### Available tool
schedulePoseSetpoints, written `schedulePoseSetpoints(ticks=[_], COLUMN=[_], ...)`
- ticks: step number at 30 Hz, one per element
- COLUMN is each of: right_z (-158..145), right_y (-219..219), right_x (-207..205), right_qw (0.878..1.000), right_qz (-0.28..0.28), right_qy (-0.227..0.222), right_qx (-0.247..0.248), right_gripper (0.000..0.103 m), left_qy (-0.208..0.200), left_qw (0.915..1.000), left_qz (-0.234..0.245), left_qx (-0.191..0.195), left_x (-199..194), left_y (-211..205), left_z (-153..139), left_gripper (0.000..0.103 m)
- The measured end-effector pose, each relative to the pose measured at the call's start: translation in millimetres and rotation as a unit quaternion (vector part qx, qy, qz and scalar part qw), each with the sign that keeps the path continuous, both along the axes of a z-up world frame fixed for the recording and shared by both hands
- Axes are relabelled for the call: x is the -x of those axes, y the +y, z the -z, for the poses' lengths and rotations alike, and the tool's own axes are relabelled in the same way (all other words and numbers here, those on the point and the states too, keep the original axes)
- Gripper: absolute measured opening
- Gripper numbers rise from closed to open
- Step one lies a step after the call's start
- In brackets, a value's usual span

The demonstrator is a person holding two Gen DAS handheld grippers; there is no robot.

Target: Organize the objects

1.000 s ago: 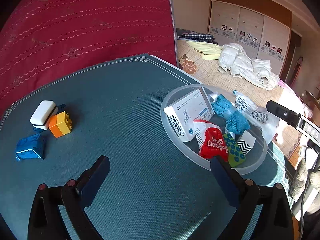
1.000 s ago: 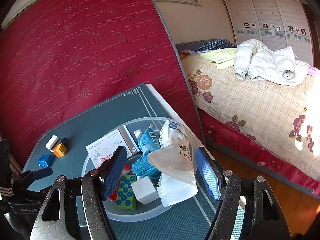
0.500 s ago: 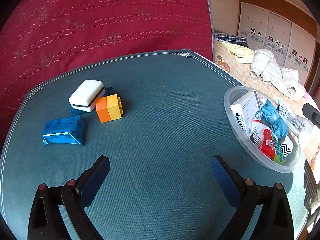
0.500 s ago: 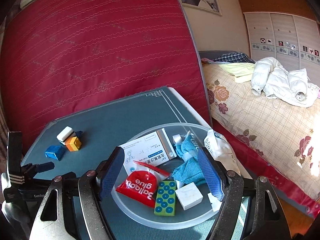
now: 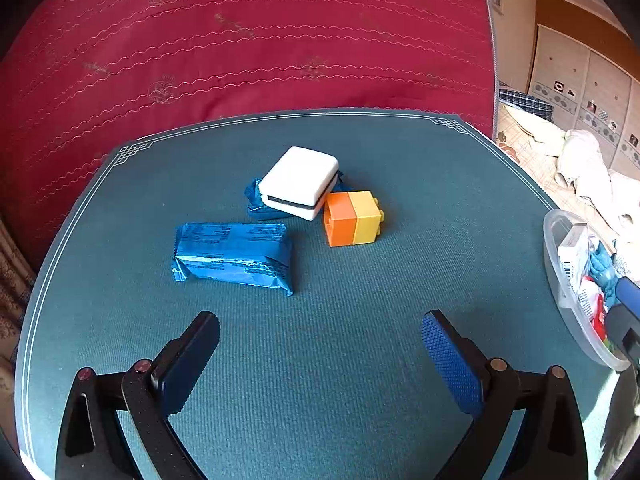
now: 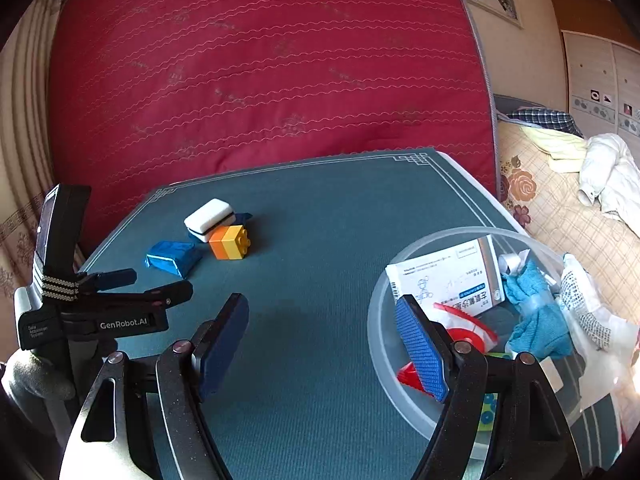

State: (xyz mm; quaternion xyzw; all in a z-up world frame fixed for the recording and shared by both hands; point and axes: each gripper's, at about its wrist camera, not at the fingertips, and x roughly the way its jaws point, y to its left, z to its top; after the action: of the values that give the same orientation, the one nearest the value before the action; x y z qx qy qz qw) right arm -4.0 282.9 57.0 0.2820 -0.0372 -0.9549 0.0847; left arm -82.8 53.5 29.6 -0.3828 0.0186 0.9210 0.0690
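bowl [image 6: 380,312] mostly filled, three or four items left out.
both tongs, left [image 5: 320,360] and right [image 6: 324,344], spread and empty; packet [image 5: 232,256], case [image 5: 300,180] and brick [image 5: 352,218] lie ahead of the left tongs.

The table mat [image 5: 360,360] is woven cloth, dull and a bit rough. The blue packet [image 5: 232,254] near the left is crinkly, shiny foil or plastic. The orange and yellow brick [image 5: 352,218] is smooth hard plastic. The white case [image 5: 300,180] behind it looks smooth and matt, maybe plastic. The bowl [image 6: 380,320] on the right is clear, cloudy plastic, with a paper box [image 6: 444,280] and a soft blue cloth [image 6: 536,320] inside. The far red mattress [image 5: 240,48] is stitched fabric
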Motion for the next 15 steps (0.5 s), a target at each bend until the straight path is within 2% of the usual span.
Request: schedulePoseSetpoints(ticks=[8,15], right_z=[24,40], right_y=[-50,-67], right_x=[16,29], right_qw=[0.998,0.995], right_qz=[-0.054,-0.069], right_qy=[-0.041,-0.070], right_qx=[-0.007,-0.001], right_gripper=[0.077,0.077], left_qy=[-0.011,-0.022], left_qw=[0.9985,0.9969], left_qz=[-0.054,-0.074], left_qx=[-0.004,-0.015], left_x=[21,42], left_y=[-48,-68], left_z=[3,6], left_gripper=[0.102,0.102])
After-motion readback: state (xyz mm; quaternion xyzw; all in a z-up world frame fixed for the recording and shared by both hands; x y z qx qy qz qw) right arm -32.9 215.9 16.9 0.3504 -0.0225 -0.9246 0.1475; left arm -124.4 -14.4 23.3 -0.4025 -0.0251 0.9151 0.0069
